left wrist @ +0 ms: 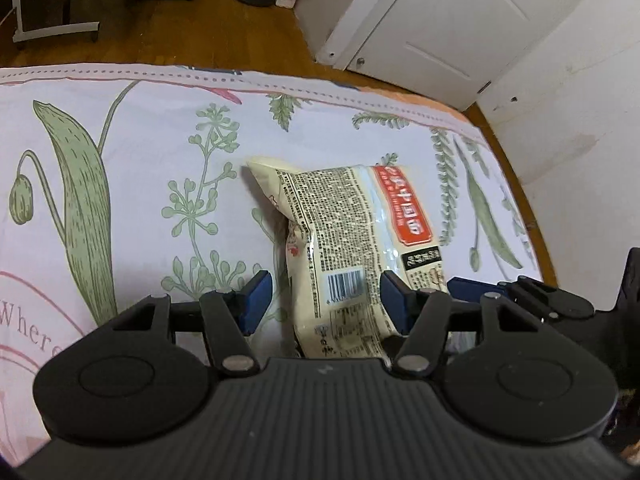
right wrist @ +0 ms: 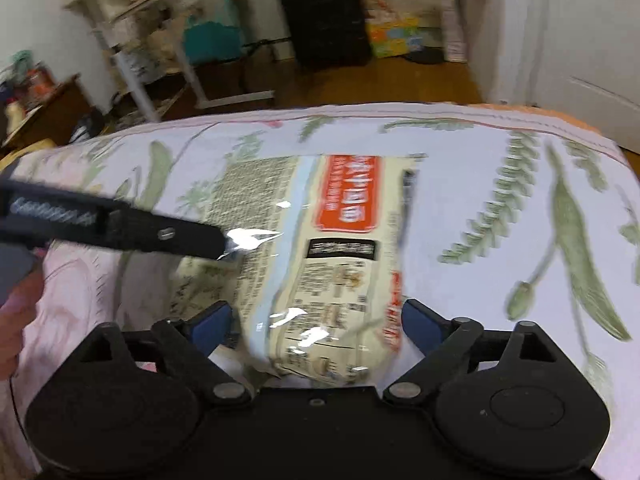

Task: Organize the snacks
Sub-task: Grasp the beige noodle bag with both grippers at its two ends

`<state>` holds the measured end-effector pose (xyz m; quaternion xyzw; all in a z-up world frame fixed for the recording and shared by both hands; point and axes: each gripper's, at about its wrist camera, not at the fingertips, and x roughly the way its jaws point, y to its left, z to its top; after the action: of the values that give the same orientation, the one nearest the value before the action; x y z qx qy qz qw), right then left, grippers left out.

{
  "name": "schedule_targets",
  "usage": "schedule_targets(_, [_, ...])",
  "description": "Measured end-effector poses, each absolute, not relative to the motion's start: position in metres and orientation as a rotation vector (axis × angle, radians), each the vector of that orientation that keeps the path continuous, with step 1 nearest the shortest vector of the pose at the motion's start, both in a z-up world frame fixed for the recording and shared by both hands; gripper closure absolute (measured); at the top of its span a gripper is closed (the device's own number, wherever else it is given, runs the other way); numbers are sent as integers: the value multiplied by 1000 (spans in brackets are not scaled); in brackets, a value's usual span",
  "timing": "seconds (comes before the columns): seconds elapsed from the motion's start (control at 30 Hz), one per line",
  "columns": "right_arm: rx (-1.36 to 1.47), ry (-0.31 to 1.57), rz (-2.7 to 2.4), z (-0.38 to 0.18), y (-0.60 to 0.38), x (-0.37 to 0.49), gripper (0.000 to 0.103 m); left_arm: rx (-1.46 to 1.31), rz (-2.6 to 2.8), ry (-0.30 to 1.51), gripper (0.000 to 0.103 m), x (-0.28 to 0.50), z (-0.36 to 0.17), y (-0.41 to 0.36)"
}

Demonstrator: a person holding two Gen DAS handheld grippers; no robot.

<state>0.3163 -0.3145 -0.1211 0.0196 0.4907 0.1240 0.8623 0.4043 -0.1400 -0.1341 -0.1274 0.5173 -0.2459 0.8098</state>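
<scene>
A cream snack bag with a red label [left wrist: 348,240] lies on a floral bedsheet [left wrist: 120,128]. My left gripper [left wrist: 326,300] is open, its blue pads on either side of the bag's near end; the left pad stands clear of it. In the right wrist view the same bag [right wrist: 320,256] lies between the open pads of my right gripper [right wrist: 316,320]. The left gripper [right wrist: 120,228] reaches in from the left onto the bag. The right view is motion-blurred.
The bed edge [left wrist: 280,84] runs across the far side, with wooden floor beyond. A white door [left wrist: 440,20] stands at the right, a black suitcase [right wrist: 324,16] and a white desk frame [right wrist: 192,76] at the back.
</scene>
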Motion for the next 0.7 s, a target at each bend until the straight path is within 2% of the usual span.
schedule_targets(0.13, [156, 1049, 274, -134, -322, 326, 0, -342, -605, 1203, 46, 413, -158, -145])
schedule_targets(0.2, [119, 1044, 274, -134, -316, 326, 0, -395, -658, 1223, 45, 415, -169, -144])
schedule_targets(0.43, [155, 1004, 284, -134, -300, 303, 0, -263, -688, 1167, 45, 398, -156, -155])
schedule_targets(0.7, [111, 1021, 277, -122, -265, 279, 2, -180, -695, 1188, 45, 367, -138, -139])
